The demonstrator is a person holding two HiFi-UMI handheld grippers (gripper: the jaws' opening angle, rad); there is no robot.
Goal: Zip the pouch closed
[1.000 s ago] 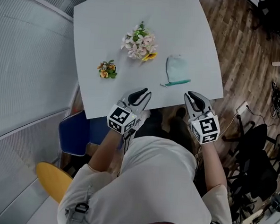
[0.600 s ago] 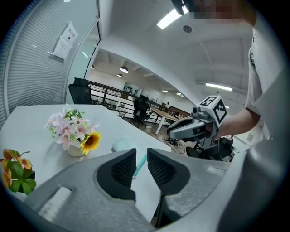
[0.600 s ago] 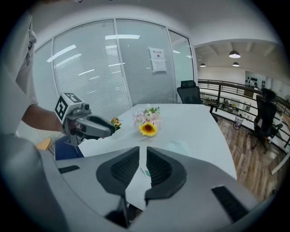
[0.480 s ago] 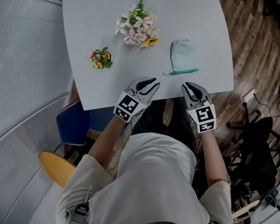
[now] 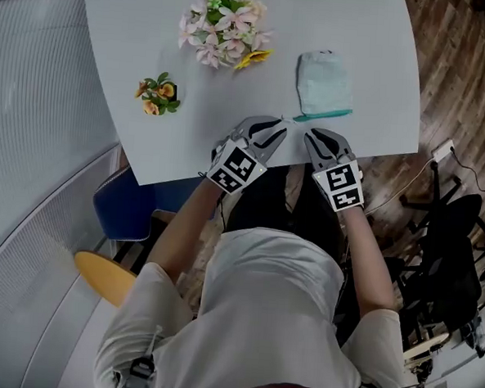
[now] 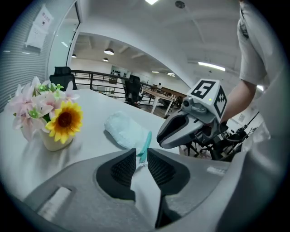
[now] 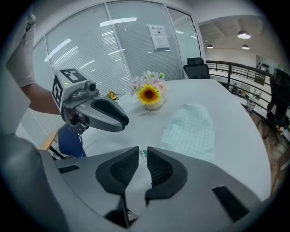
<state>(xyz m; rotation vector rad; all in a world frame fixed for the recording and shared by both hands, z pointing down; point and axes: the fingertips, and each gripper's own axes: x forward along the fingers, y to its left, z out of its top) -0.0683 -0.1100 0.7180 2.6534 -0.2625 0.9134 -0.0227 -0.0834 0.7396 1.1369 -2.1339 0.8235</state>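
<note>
White tabletop [image 5: 154, 28] holds the pouch [image 5: 322, 77] just ahead of both tools, zip [image 5: 324, 114] crosswise along its near edge. Both the left tool [image 5: 271, 130] and right tool [image 5: 315, 137] are narrowly parted and empty, the left nearer the zip's left end.

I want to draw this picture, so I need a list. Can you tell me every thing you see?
table: one, white, middle
pouch: one, pale green with a teal zip edge, on the table just past the claws
big flower bunch: one, pink, white and yellow, table's far side
small flower bunch: one, orange, table's left
blue chair: one, left of the table
yellow seat: one, lower left
office chair: one, black, right
left claw: one, grey, slightly open, empty
right claw: one, grey, slightly open, empty
</note>
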